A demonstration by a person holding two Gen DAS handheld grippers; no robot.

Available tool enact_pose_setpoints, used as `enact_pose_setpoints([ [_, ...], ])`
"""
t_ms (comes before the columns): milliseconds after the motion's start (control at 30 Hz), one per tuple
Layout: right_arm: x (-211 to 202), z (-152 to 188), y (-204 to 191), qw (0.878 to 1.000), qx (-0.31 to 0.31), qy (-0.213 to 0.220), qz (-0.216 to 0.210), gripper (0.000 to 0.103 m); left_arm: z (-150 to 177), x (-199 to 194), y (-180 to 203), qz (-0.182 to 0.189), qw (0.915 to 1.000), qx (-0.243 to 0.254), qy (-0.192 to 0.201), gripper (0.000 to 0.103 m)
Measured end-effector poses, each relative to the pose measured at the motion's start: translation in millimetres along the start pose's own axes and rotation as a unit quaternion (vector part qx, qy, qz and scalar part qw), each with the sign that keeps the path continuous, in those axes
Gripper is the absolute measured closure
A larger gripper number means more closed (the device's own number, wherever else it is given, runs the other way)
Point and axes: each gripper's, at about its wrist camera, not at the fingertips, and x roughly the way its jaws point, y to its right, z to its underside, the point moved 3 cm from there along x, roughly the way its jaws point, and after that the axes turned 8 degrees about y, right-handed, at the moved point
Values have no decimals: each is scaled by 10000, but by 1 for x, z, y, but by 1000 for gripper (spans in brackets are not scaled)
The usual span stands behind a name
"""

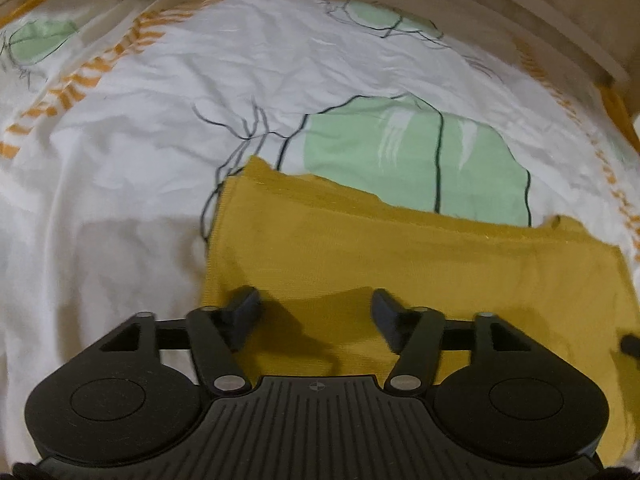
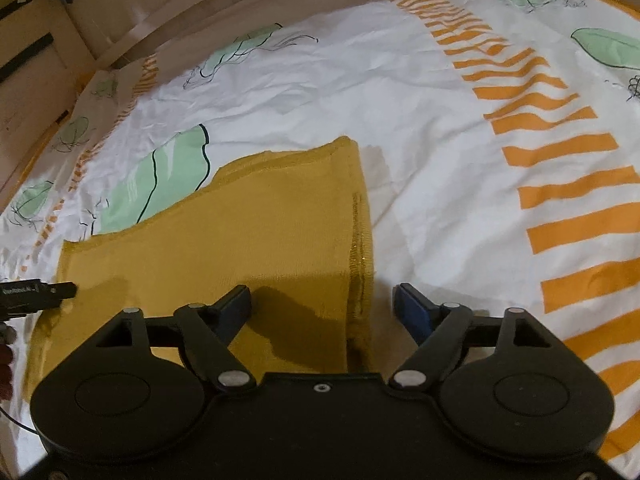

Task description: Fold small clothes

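Note:
A mustard-yellow knit garment (image 1: 400,248) lies flat on a white printed bedsheet (image 1: 120,184). My left gripper (image 1: 316,310) hovers over the garment's near left part, jaws open, with only flat cloth below them. In the right wrist view the same garment (image 2: 240,240) shows its stitched right edge (image 2: 360,260) running toward me. My right gripper (image 2: 324,306) is open and straddles that edge, one finger over the cloth, the other over the sheet. The left gripper's finger (image 2: 44,292) pokes in at the left of that view.
The bedsheet (image 2: 420,140) carries green leaf prints (image 1: 416,160) and orange striped bands (image 2: 560,184). A pale wooden bed frame (image 1: 540,8) curves along the far side. Part of a hand (image 2: 6,344) shows at the left edge of the right wrist view.

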Motion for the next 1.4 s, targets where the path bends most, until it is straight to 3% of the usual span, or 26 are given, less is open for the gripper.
enact_pose_setpoints([
  [300,2,0,4,9995,245,-35,-216,11,0,2,8,-192,9998,51,-13,29],
  [700,4,4,-2,9996,-51,11,-287,2,-2,1,20,-481,9981,360,-99,30],
  [833,4,4,-3,9995,-76,11,-292,1,-4,-6,24,-531,9979,358,-131,35],
  [1167,5,1,3,9989,123,-51,-449,1,-18,-41,69,-177,9990,389,91,39],
  [1400,4,-3,6,9982,230,-145,-530,0,-24,-19,102,78,9991,109,-394,40],
])
